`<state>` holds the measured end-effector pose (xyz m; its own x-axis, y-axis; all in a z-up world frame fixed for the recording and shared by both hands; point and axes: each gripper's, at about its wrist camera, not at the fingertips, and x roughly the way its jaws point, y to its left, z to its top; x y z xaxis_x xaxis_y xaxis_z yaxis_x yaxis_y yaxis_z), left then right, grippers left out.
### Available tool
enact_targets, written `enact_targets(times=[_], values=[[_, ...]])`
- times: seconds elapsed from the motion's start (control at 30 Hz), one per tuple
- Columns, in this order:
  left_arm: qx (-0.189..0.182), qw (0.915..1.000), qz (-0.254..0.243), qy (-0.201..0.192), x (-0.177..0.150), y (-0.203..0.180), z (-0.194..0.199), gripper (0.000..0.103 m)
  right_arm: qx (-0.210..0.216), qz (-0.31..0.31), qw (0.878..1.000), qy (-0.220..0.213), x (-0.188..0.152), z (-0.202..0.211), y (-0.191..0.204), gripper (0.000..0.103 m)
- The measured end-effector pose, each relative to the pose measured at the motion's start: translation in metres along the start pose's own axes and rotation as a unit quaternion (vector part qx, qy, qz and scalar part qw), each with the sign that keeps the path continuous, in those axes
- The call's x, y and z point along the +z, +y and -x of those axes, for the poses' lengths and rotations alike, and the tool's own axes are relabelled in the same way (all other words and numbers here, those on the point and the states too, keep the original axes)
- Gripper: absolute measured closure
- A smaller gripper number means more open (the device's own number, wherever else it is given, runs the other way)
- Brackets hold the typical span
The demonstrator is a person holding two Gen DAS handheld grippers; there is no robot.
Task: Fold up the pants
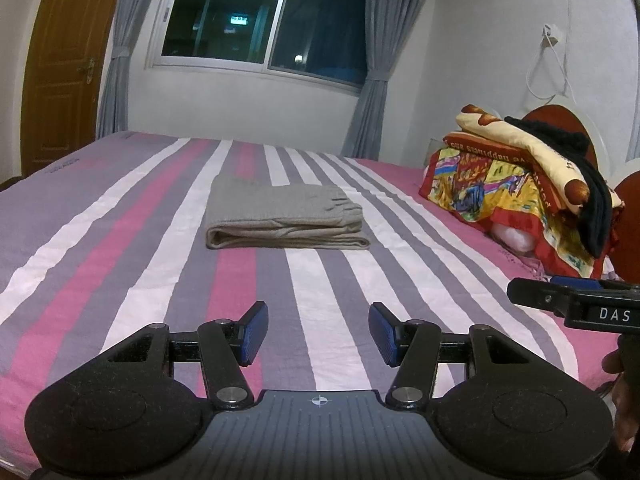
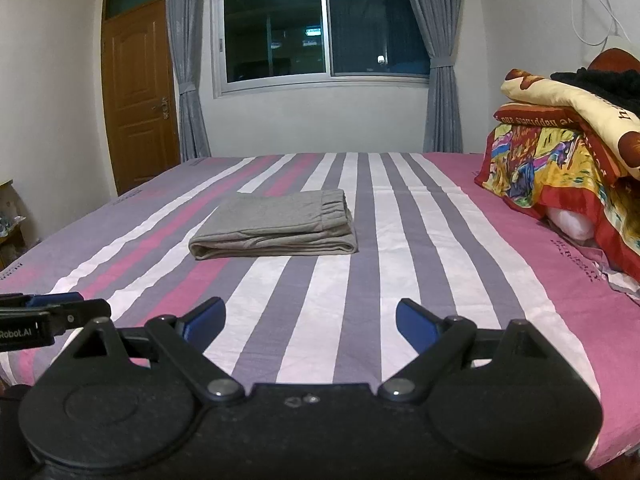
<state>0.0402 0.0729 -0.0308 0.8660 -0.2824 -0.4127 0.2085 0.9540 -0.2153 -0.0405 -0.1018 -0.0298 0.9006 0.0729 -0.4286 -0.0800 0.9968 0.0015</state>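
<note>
Pants (image 1: 286,218): grey, folded into a flat rectangular stack, lying on the striped bed (image 1: 120,240) near its middle, waistband end toward the right, folded edge facing the cameras. Nothing is touching them.

Left gripper (image 1: 318,334): hovering low over the near edge of the bed, pointing slightly downward toward the pants, well short of them. Its blue pads (image 1: 254,334) are standing apart with only bedsheet showing between them; it is gripping nothing.

Right gripper (image 2: 310,322): sitting beside the left one at about the same height, likewise tilting slightly down toward the pants and well apart from them. Its jaws are spread wider than the left's, with nothing between the pads (image 2: 416,326). In the left wrist view its side is showing at the right edge, with part of a hand (image 1: 624,400) below it.

Surroundings:
- Bedding pile (image 1: 520,184): colourful folded quilts with a dark garment (image 1: 592,200) draped on top, sitting at the right end of the bed against a red headboard (image 1: 560,120), well apart from the pants.
- Window (image 2: 320,28): dark, on the far wall, with grey curtains (image 2: 188,60) tied back on both sides.
- Door (image 2: 140,92): brown, standing closed at the left.
- White cable (image 1: 548,68): hanging on the right wall.

Bare sheet is lying between both grippers and the pants.
</note>
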Motion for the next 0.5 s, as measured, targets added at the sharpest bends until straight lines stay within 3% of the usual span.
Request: enact_targets(times=[0.5], values=[[0.001,1.0,-0.008,-0.002,0.0034,0.0002,0.0017,0.048,-0.001,-0.002,1.0,-0.001,0.0,-0.0002,-0.0002,0.012]])
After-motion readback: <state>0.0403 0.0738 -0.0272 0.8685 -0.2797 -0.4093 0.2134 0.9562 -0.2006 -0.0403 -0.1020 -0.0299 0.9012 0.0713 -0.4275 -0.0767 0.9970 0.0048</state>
